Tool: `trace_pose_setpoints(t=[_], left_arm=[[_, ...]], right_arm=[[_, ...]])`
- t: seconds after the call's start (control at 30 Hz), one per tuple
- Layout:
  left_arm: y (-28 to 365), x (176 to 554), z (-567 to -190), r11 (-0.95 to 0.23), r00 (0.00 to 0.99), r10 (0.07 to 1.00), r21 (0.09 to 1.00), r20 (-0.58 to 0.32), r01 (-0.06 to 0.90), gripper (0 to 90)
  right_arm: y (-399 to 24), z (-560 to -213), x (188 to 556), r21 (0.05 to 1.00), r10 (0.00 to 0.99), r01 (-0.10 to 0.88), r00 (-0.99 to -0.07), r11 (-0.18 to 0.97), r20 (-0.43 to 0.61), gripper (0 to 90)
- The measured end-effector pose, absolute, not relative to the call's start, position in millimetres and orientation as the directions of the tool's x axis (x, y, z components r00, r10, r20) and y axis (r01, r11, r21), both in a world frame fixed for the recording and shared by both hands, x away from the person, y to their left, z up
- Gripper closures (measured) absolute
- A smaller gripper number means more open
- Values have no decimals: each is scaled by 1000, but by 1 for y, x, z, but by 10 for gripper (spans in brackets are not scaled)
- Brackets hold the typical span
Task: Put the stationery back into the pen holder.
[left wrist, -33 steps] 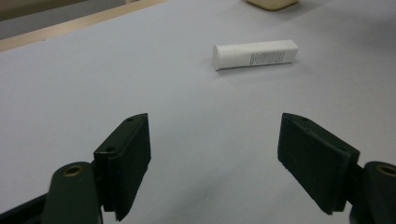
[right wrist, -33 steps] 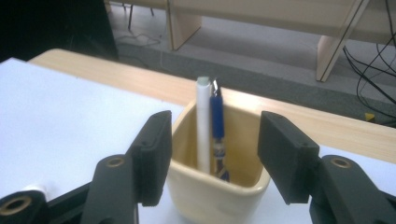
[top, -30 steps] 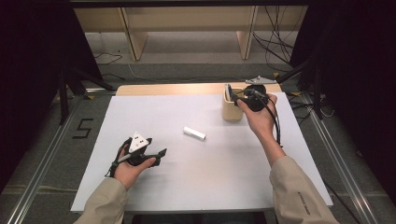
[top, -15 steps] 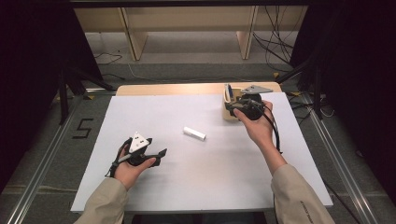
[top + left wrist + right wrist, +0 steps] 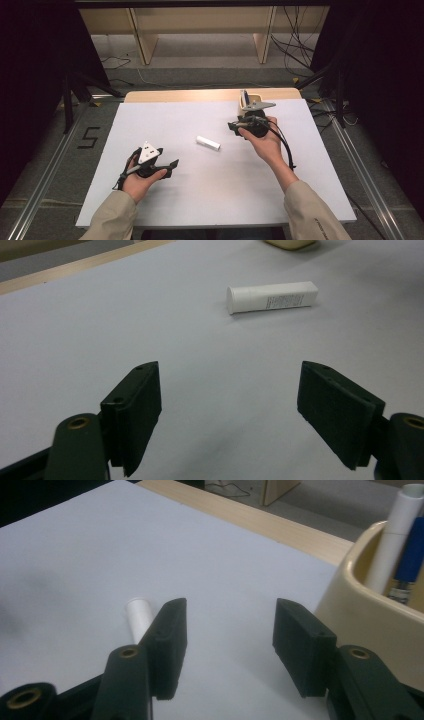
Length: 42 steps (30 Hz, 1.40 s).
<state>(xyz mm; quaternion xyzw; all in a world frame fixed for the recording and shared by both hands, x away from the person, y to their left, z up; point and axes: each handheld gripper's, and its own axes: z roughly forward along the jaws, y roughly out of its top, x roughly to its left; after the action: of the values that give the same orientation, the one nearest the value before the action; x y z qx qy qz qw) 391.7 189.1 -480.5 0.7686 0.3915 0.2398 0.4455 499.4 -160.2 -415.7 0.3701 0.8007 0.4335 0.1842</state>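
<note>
A white tube (image 5: 208, 143) lies on its side in the middle of the white table (image 5: 150, 120). My left gripper (image 5: 169, 167) rests at the front left, open and empty; in the left gripper view the tube (image 5: 272, 297) lies ahead beyond the open gripper (image 5: 230, 410). My right gripper (image 5: 233, 125) hovers right of the tube, in front of a beige holder (image 5: 248, 102). Its jaws have just been closing a little but stand open with nothing between them. In the right gripper view the tube's end (image 5: 139, 617) peeks out behind the left jaw of the gripper (image 5: 230, 635).
The beige holder (image 5: 360, 615) at the back right holds a white tube (image 5: 400, 525) and a blue pen (image 5: 412, 550). A wooden strip (image 5: 200, 95) runs along the table's far edge. Shelving and cables lie on the floor behind.
My right gripper has come away from the holder, moving left, nearer and lower toward the lying tube. The left gripper and the tube have stayed put.
</note>
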Motion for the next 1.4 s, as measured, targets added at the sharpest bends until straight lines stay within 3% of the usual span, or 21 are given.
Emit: trace_pose_setpoints(t=[1.4], left_arm=[[189,392,-481,-301,583,812,871,22,387,256]], right_arm=[[-92,-465,508,739,623,445,-781,506,44,527]])
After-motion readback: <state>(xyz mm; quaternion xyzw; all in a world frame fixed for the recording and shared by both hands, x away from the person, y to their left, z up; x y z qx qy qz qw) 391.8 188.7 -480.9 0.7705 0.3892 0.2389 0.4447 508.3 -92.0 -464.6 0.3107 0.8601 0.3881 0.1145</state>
